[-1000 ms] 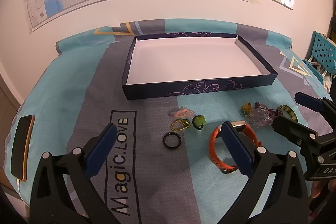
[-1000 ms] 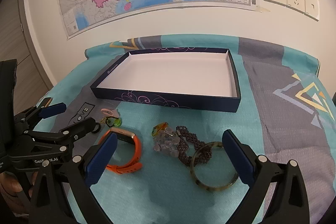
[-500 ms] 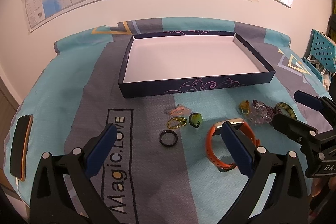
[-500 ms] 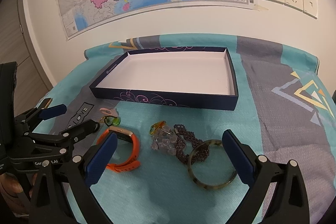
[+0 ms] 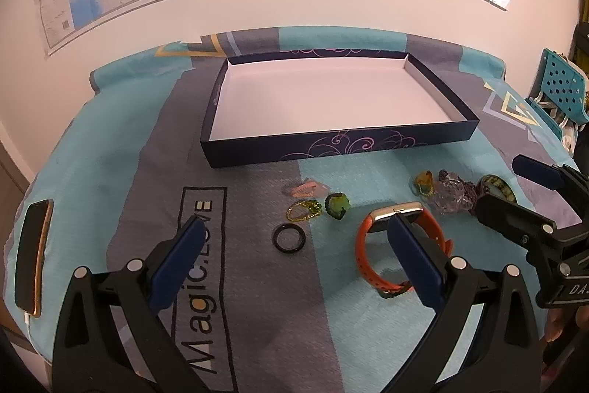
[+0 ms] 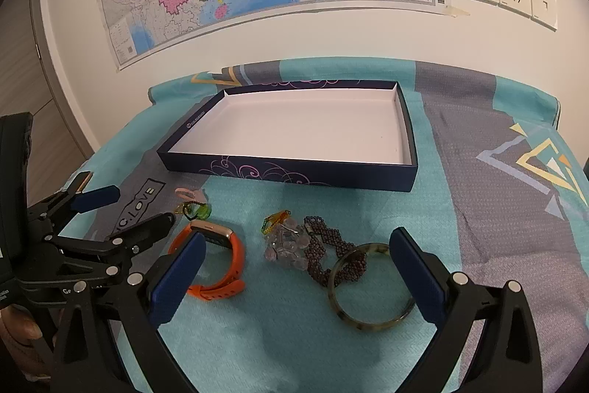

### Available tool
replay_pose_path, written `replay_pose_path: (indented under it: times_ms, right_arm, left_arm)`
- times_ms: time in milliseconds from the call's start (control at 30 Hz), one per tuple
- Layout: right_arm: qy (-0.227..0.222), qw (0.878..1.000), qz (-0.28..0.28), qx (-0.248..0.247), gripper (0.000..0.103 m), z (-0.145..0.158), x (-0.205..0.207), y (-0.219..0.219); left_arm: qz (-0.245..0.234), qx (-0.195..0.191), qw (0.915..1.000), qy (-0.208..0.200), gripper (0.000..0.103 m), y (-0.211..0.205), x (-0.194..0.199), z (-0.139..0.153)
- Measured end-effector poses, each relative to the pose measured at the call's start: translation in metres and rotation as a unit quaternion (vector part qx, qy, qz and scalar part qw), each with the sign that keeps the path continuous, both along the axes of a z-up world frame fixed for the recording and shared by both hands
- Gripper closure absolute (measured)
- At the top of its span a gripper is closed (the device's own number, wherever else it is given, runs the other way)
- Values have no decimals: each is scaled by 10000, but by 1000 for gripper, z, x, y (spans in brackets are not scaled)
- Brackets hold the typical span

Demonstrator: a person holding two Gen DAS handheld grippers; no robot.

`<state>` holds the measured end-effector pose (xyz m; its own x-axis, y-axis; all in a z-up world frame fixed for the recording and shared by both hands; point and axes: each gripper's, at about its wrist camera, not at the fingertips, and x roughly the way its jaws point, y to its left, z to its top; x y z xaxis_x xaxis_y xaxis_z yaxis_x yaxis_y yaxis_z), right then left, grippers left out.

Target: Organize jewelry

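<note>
In the left wrist view a blue pad (image 5: 412, 260) covers part of the orange band (image 5: 364, 256). The right gripper (image 5: 515, 194) hides most of the bangle (image 5: 495, 183) there. The phone (image 5: 31, 256) lies edge-on, its screen unreadable. The tangled bits by the green charm (image 6: 198, 210) are perhaps a chain; too small to tell.

The box (image 6: 291, 168) lies behind the jewelry (watch (image 6: 217, 260) left, bangle (image 6: 370, 286) right).
</note>
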<state>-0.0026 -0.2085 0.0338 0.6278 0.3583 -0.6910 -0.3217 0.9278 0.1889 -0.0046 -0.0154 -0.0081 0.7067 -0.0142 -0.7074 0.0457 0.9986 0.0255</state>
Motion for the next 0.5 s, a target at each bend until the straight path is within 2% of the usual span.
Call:
replay_pose_path:
  times_ms: [300,500]
  right_arm:
    - [20,10000,26,9,6,-1,0,-3]
    - [30,9999,-25,-124,6,-1,0,-18]
  left_arm:
    - [-105,1,9999,65,6,-4,0,-3]
    - [-345,-43,9992,192,6,-9,0,-8]
